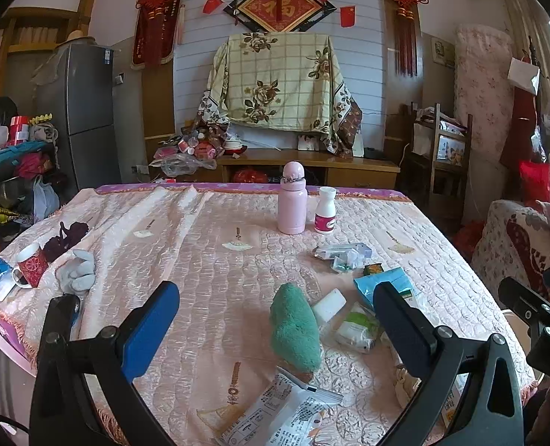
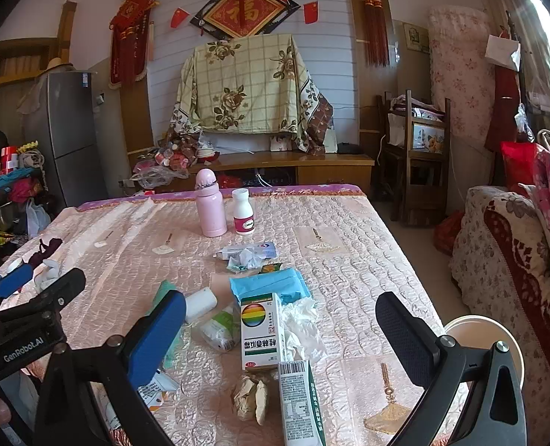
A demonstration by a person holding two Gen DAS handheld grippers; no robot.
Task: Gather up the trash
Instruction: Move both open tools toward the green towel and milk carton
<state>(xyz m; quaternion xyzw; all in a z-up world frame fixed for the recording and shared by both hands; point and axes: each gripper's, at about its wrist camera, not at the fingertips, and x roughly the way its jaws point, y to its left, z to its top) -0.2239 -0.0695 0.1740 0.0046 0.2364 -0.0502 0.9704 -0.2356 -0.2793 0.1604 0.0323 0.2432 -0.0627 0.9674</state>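
Nothing is collected yet, so I judge the step in hand is to choose a first piece of trash and come down on it. Going left to right: the left gripper (image 1: 275, 330) hangs above the worktop (image 1: 208, 260) with its fingers wide apart, holding nothing and touching nothing; the green cloth (image 1: 295, 329) lies between its fingers, and a printed wrapper (image 1: 278, 412) lies flat just under them, near the front edge. The right gripper (image 2: 280, 342) is also fully spread and empty. Between its fingers lie the medicine box (image 2: 261, 332) with the rainbow circle, the white crumpled tissue (image 2: 304, 329) touching the box on its right, a crumpled brown paper (image 2: 251, 397) nearer to the camera, and a green-white carton (image 2: 301, 405) beside it. The white bin (image 2: 498, 338) stands off the worktop, behind the right finger. To do it well, I would lower over one loose, soft piece like the tissue, close on its bulk and not on the cloth cover, and leave the pink bottle (image 2: 210, 204) far ahead alone.
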